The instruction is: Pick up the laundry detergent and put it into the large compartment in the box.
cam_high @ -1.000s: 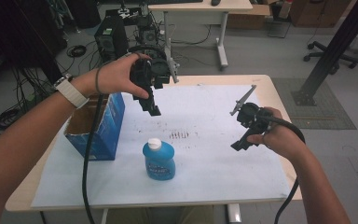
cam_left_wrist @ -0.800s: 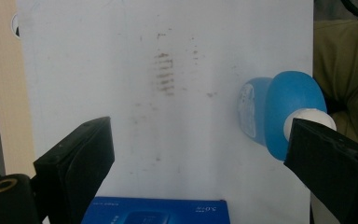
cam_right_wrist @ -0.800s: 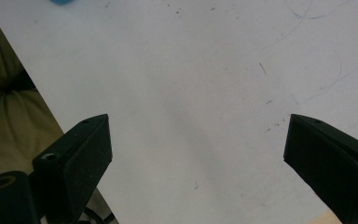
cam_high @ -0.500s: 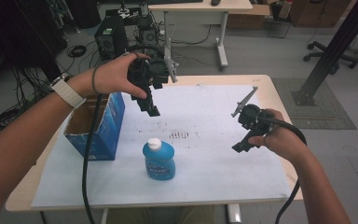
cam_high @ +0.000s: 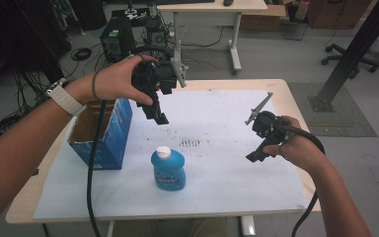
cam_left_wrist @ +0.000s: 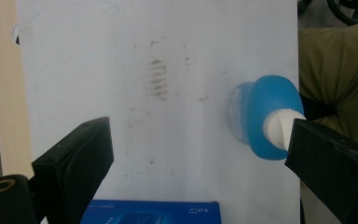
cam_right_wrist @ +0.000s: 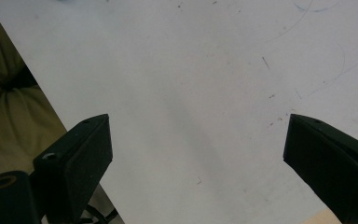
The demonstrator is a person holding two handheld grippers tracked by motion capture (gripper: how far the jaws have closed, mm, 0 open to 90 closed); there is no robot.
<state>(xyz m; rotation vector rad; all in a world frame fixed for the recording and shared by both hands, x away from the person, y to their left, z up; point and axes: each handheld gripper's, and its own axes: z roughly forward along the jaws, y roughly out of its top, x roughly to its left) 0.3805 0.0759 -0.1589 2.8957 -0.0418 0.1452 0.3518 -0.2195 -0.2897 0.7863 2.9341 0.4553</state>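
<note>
A squat translucent blue plastic bottle with a white cap (cam_high: 168, 168) is stood upright on the white paper sheet (cam_high: 217, 123) that covers the wooden table (cam_high: 296, 106), near the person's edge and apart from everything else, so that it can be approached freely from above or from either side. The left gripper (cam_high: 156, 114) is held raised over the sheet beyond the bottle, tilted down toward it; in the left gripper view the jaws are seen spread wide with nothing between them, and the bottle (cam_left_wrist: 265, 116) lies ahead at the right, its cap partly hidden behind one jaw, which suggests that a line on the bottle is being taken. An open blue cardboard box (cam_high: 102, 129) is set at the left edge of the table, well placed, it is judged, to receive the bottle. The right gripper (cam_high: 256, 154) is kept low over bare paper at the right, well apart from the bottle, its jaws likewise spread and empty, probably held out of the way.
</note>
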